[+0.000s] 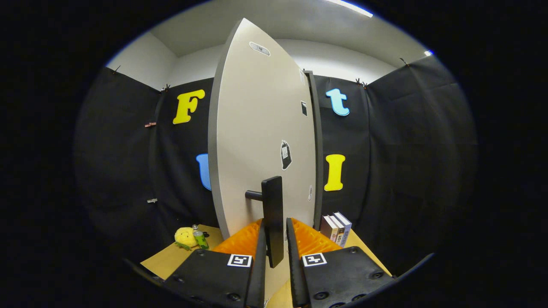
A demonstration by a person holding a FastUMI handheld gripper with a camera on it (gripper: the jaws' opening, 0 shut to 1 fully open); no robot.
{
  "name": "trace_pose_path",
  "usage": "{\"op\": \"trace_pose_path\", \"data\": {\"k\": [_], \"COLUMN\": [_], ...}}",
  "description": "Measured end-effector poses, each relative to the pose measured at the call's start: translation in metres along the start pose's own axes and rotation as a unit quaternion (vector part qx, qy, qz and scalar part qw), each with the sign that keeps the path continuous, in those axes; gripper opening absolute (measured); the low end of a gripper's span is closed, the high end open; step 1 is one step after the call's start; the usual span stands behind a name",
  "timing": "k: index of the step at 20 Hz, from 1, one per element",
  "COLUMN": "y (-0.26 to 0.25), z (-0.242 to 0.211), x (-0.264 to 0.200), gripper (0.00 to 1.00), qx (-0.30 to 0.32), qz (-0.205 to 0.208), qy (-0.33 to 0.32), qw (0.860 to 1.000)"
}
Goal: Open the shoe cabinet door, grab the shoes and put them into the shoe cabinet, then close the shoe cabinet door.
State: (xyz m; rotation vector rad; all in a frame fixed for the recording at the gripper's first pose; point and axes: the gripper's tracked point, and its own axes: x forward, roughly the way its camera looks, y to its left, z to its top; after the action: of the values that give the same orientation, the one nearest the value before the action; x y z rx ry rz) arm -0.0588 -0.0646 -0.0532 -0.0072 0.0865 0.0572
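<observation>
Door (261,128) of the shoe cabinet stands straight ahead of you, a pale grey panel seen at a slant, its left edge swung toward you. A dark bar handle (272,218) sticks out from its lower part on a short post. Your gripper (274,239) has that handle between its two fingers; narrow gaps show on both sides, so the fingers bracket the bar without visibly pressing on it. I judge the gripper partly open around the handle, not clamped.

As a judgement of progress: the door looks somewhat ajar, so the opening step seems under way. The shoes are yet to be grabbed and put inside, and the door then closed.

On the table (171,259) to the left sit a yellow plush toy (185,237) and a small green can (200,239). To the right, just beyond the door, a few books (336,229) stand upright.

Small stickers (285,155) dot the door, but their print is too small to read. The book spines are likewise illegible
</observation>
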Motion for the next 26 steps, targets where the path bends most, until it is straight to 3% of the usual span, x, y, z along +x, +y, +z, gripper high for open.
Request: {"op": "trace_pose_path", "data": {"k": [17,22,26], "y": [-0.144,-0.136,-0.089], "z": [0.02,0.035,0.022], "x": [-0.044,-0.063,-0.077], "gripper": [0.23,0.23,0.23], "qx": [0.007,0.004,0.002], "qz": [-0.112,-0.104,-0.065], "qy": [-0.03,-0.055,-0.052], "qw": [0.993,0.993,0.996]}}
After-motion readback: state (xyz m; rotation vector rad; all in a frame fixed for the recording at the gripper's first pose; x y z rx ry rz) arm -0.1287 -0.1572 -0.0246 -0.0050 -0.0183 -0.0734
